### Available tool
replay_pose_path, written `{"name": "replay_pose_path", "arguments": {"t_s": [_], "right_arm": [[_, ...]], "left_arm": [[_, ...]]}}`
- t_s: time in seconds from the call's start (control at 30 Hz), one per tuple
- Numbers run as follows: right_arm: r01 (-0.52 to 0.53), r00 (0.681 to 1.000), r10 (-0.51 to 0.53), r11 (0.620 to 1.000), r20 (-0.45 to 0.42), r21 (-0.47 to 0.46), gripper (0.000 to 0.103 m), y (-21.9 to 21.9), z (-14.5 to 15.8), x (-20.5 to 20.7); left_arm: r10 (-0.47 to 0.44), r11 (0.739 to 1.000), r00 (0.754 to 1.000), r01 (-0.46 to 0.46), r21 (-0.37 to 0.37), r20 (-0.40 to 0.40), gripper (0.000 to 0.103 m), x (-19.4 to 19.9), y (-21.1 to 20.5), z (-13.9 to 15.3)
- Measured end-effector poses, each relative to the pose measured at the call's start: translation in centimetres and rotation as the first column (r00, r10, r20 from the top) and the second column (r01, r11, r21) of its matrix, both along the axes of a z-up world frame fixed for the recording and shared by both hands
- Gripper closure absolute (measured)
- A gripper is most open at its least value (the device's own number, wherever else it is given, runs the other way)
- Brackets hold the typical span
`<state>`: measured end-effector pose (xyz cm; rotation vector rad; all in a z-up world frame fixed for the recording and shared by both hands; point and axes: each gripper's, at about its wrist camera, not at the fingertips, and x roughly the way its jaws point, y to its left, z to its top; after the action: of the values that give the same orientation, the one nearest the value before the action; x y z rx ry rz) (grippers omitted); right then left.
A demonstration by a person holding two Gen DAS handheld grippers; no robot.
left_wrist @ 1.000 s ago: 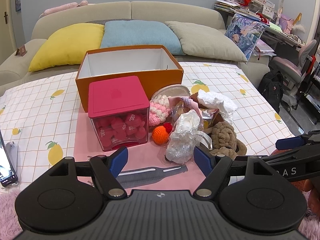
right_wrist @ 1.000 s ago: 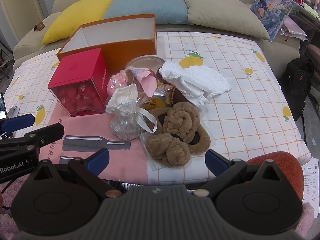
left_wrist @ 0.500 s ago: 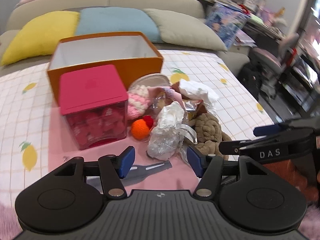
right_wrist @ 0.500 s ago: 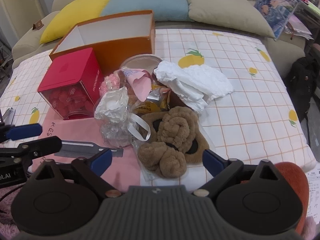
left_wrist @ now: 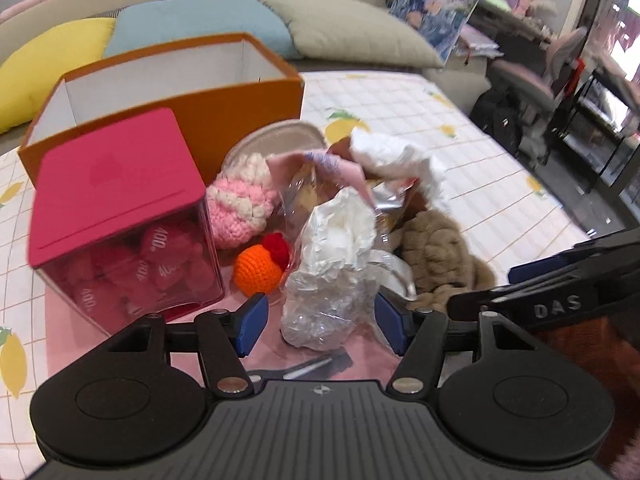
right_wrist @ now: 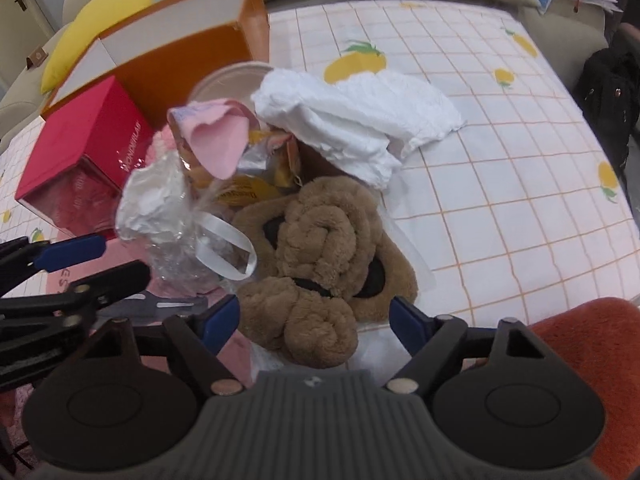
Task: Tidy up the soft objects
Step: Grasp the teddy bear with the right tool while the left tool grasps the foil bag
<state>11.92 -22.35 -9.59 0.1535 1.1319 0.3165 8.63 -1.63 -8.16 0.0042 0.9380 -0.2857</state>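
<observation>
A heap of soft things lies on the lemon-print cloth in front of an open orange box (left_wrist: 168, 92). A clear plastic bag with white stuffing (left_wrist: 332, 268) sits between the open fingers of my left gripper (left_wrist: 320, 320). Brown plush slippers (right_wrist: 320, 248) lie between the open fingers of my right gripper (right_wrist: 316, 316). In the heap are also a pink-and-white crochet ball (left_wrist: 240, 204), an orange crochet ball (left_wrist: 256, 272), a white cloth (right_wrist: 352, 124) and a pink fabric piece (right_wrist: 216, 140). The bag also shows in the right wrist view (right_wrist: 176, 220).
A red-lidded clear box of pink items (left_wrist: 120, 216) stands left of the heap. A grey flat strip (right_wrist: 160, 304) lies on the pink mat. Cushions and a sofa are behind. An orange-red furry seat (right_wrist: 592, 360) is at the table's near right edge.
Both grippers have moved forward and down toward the heap. The left one now straddles the plastic bag, the right one the brown slippers. Both jaws have narrowed somewhat.
</observation>
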Motion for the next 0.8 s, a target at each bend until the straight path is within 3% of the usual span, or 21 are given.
{"name": "replay_pose_path", "arguments": {"t_s": [0.23,0.43,0.5,0.57,0.63,0.8], "right_arm": [[-0.011,0.999,0.01,1.0,-0.043,-0.016,0.03,0.2,-1.8,0.9],[0.006,0.998,-0.005,1.0,-0.057,0.015,0.033,0.1,-2.9,1.8],[0.009,0.997,-0.006,0.999,-0.076,0.035,0.038,-0.2,-3.2,1.7],[0.005,0.995,0.002,0.997,-0.095,0.071,0.048,-0.2,-3.6,1.9],[-0.005,0.996,0.011,0.998,-0.085,0.067,0.052,0.1,-3.5,1.8],[-0.032,0.998,0.034,0.998,-0.05,0.049,0.06,0.7,-2.7,1.5]], "left_arm": [[-0.045,0.997,0.999,0.045,0.058,0.003,0.03,1.8,-1.1,-1.7],[-0.04,0.998,0.999,0.041,0.045,-0.015,0.031,2.7,-1.4,-2.4],[-0.039,0.999,0.999,0.04,0.027,-0.035,0.031,3.0,-1.3,-2.8],[-0.041,0.999,0.996,0.042,0.023,-0.074,0.033,3.3,-1.5,-3.6],[-0.046,0.999,0.994,0.049,0.02,-0.099,0.044,3.3,-1.5,-4.2],[-0.043,0.999,0.996,0.044,0.016,-0.079,0.055,2.5,-0.8,-3.7]]}}
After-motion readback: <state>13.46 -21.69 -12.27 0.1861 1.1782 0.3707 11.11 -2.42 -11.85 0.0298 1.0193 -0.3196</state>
